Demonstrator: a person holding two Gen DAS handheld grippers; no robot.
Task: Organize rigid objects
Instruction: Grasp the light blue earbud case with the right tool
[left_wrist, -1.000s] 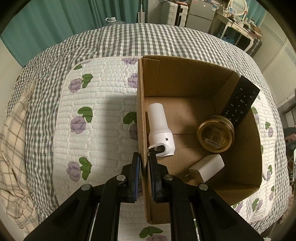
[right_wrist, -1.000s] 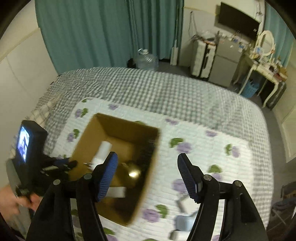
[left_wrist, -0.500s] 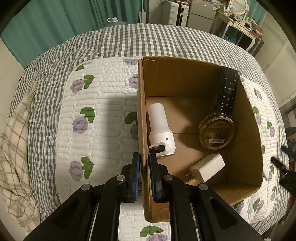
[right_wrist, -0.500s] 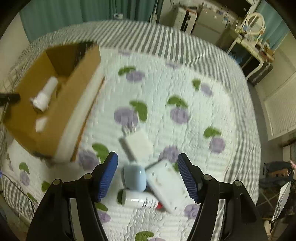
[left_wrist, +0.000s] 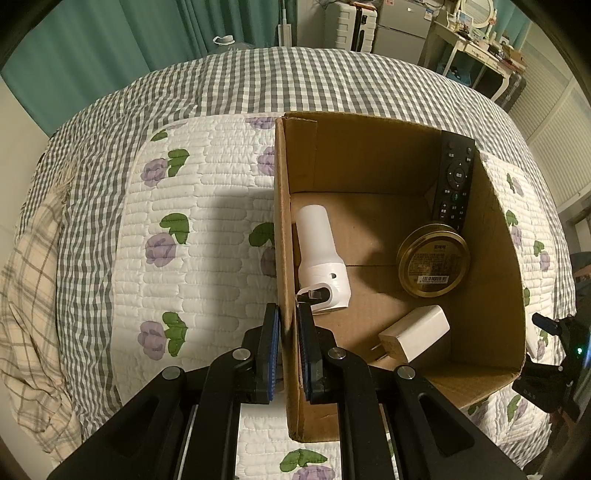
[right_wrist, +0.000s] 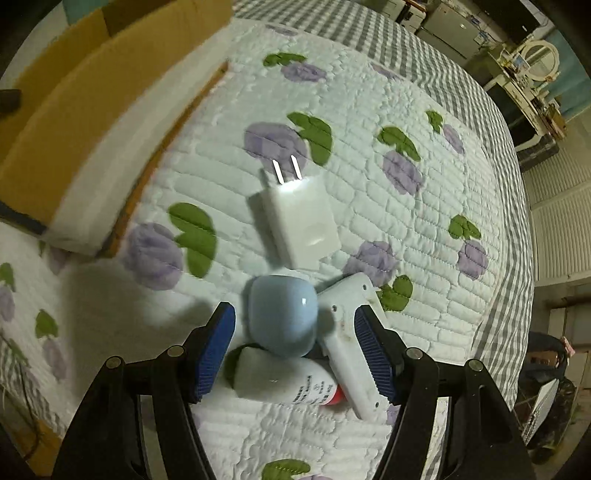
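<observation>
Pale-blue rounded case (right_wrist: 282, 319) sits on the quilt (right_wrist: 424, 221) between the wide-spread right gripper (right_wrist: 295, 350), probably next pick | left gripper (left_wrist: 287, 347) pinches the cardboard box (left_wrist: 282, 221) wall, steadying it I guess | gold tin (left_wrist: 433, 266) has a barcode label, bottle (right_wrist: 284, 386) print unreadable

The bed (left_wrist: 229, 81), gingham under a floral quilt (right_wrist: 369, 206), carries a cardboard box (left_wrist: 369, 162); beside it lie a white charger (right_wrist: 301, 218), blue case (right_wrist: 282, 319), white bottle (right_wrist: 280, 382) and white device (right_wrist: 349, 354), huddled together.
</observation>
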